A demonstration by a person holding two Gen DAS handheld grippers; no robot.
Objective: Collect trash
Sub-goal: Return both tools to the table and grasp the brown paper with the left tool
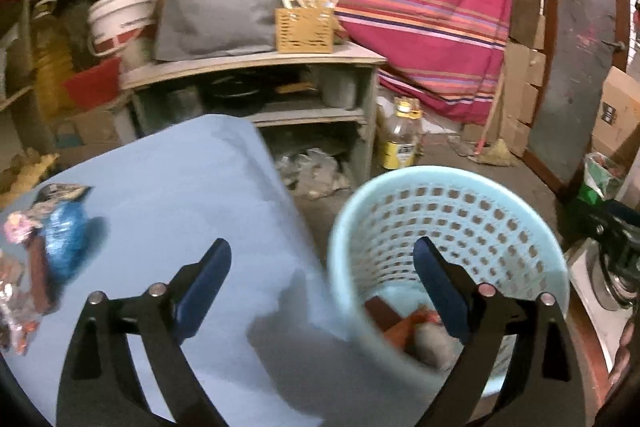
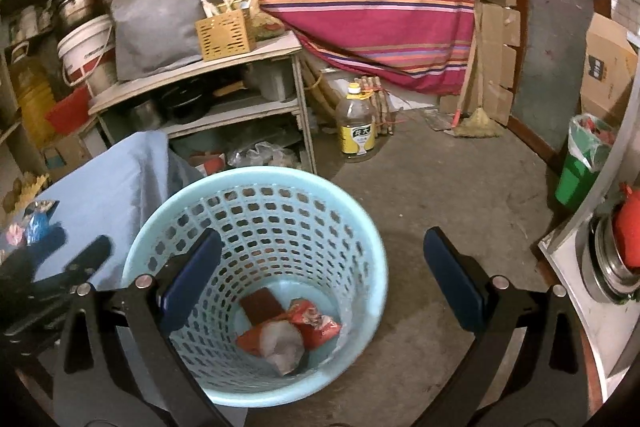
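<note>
With both the left claw [image 1: 322,269] and right claw [image 2: 322,259] spread and empty above the perforated blue wastebasket [image 2: 360,223], where wrappers [image 2: 316,323] are already deposited, the remaining wrappers [image 1: 60,235] on the blue-covered worktop [image 1: 180,187] are judged next for retrieval.
</note>
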